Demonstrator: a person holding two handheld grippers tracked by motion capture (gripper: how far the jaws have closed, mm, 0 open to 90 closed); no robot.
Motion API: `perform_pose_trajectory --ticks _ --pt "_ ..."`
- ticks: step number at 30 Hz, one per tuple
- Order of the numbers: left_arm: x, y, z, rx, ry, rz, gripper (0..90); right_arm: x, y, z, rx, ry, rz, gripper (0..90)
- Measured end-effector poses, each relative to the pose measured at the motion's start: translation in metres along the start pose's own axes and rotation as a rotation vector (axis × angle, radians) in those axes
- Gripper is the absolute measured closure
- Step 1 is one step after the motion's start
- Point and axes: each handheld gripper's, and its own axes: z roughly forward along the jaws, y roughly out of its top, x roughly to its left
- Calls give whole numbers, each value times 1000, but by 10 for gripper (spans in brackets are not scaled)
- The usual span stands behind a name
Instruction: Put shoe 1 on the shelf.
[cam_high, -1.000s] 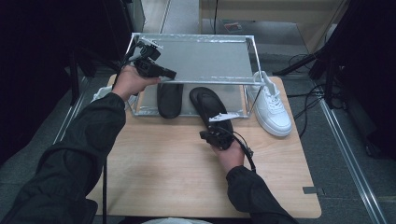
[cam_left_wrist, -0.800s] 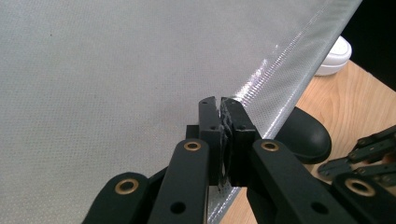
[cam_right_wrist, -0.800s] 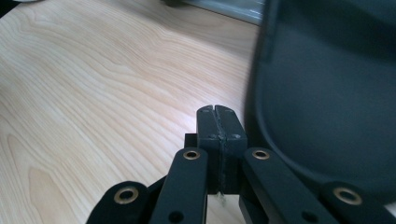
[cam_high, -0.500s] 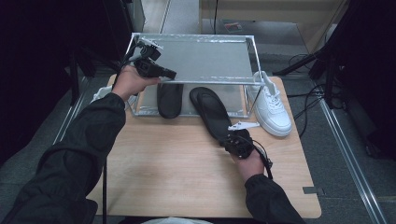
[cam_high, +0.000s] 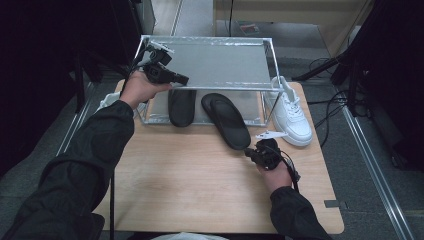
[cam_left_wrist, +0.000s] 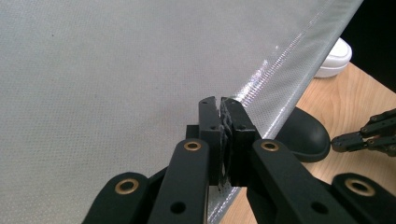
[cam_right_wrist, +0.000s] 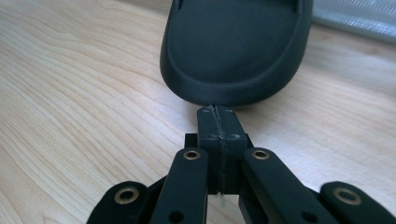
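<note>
A black slipper (cam_high: 226, 120) lies slanted on the wooden table, its far end under the wire rack (cam_high: 270, 55) and its near end (cam_right_wrist: 233, 46) out on the wood. My right gripper (cam_high: 248, 153) is shut and empty, with its tips (cam_right_wrist: 218, 112) right at that near end; I cannot tell if they touch it. A second black slipper (cam_high: 181, 106) sits under the shelf. My left gripper (cam_high: 182, 79) is held at the shelf's front left edge, jaws shut (cam_left_wrist: 220, 105) over the grey mesh with nothing between them.
A white sneaker (cam_high: 291, 115) stands on the table to the right of the rack, close to the table's right edge. Bare wood (cam_high: 190, 175) stretches between the rack and the near edge. Metal rails run along the floor on both sides.
My right hand has slid to the right and toward the near edge, off the slipper's end. The slipper and the left hand have stayed put.
</note>
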Motion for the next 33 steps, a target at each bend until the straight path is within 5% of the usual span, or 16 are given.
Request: perform_pose_trajectory --ticks 11,33 --pt "0 0 0 3 -1 -3 878 -11 2 4 26 -34 18 900" --pt "2 -1 0 -8 -13 -12 878 13 42 53 12 -3 5 900"
